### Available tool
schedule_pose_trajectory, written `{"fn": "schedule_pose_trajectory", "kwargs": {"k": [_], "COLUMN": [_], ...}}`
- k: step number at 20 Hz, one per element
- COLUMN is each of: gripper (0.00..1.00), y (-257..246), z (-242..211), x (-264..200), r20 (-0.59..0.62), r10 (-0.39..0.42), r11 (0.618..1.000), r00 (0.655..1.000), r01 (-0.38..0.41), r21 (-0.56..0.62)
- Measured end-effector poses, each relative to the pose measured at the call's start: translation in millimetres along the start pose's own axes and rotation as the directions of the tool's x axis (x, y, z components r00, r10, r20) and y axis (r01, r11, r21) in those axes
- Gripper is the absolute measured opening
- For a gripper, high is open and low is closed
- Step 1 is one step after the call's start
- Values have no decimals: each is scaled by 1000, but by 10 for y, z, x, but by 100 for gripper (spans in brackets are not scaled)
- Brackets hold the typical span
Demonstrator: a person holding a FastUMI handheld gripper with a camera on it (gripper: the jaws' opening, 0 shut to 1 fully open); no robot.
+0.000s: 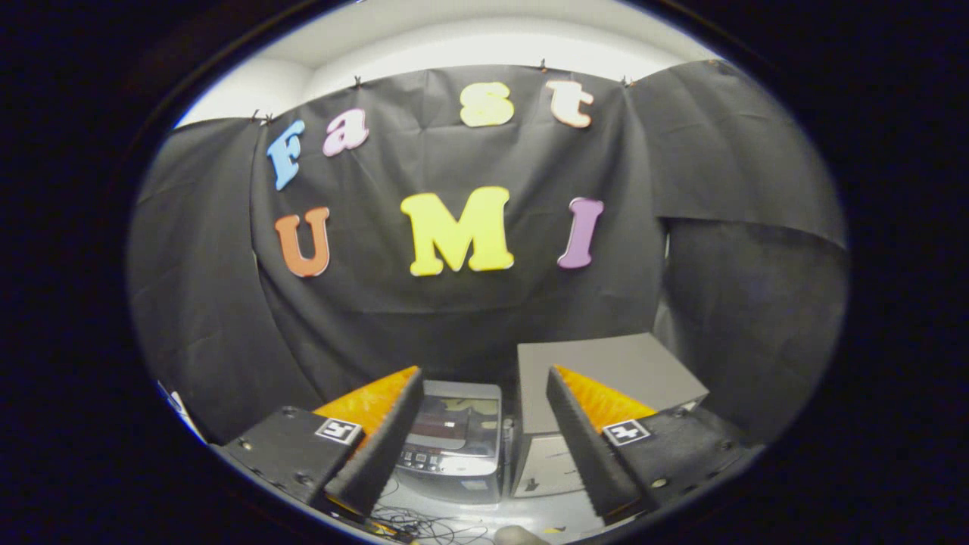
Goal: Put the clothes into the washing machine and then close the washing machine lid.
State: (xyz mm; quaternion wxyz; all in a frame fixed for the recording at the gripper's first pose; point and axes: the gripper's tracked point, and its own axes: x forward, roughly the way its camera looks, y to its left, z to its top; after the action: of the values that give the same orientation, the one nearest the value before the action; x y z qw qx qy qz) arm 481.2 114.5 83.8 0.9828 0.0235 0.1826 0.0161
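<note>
A small grey top-loading washing machine [454, 443] stands on the white table, beyond and below my fingers, and shows in the gap between them. Its dark glossy lid [458, 420] appears to lie flat on top, with a row of buttons along its near edge. My gripper [483, 378] is open and held high above the table, with nothing between its fingers. A small grey rounded thing [521, 536] peeks in at the near table edge; I cannot tell whether it is cloth.
A grey box [613, 363] stands right beside the washing machine, behind the right finger. Thin dark cables [424, 522] lie on the white table [484, 511] in front of the machine. The black cloth wall [454, 318] closes off the back.
</note>
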Motion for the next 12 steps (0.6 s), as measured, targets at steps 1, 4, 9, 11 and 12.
{"fn": "schedule_pose_trajectory", "kwargs": {"k": [1, 4, 9, 11, 12], "gripper": [91, 100, 100, 100, 100], "y": [-122, -464, -992, -1169, -1255], "z": [1, 124, 309, 332, 334], "x": [-180, -626, -1337, -1601, -1737], "r20": [24, 78, 183, 203, 212], "r10": [-20, -66, -146, -163, -171], "r11": [1000, 997, 989, 987, 985], "r00": [1000, 995, 972, 965, 962], "r01": [20, 64, 141, 160, 168], "r21": [2, 36, 42, 33, 33]}}
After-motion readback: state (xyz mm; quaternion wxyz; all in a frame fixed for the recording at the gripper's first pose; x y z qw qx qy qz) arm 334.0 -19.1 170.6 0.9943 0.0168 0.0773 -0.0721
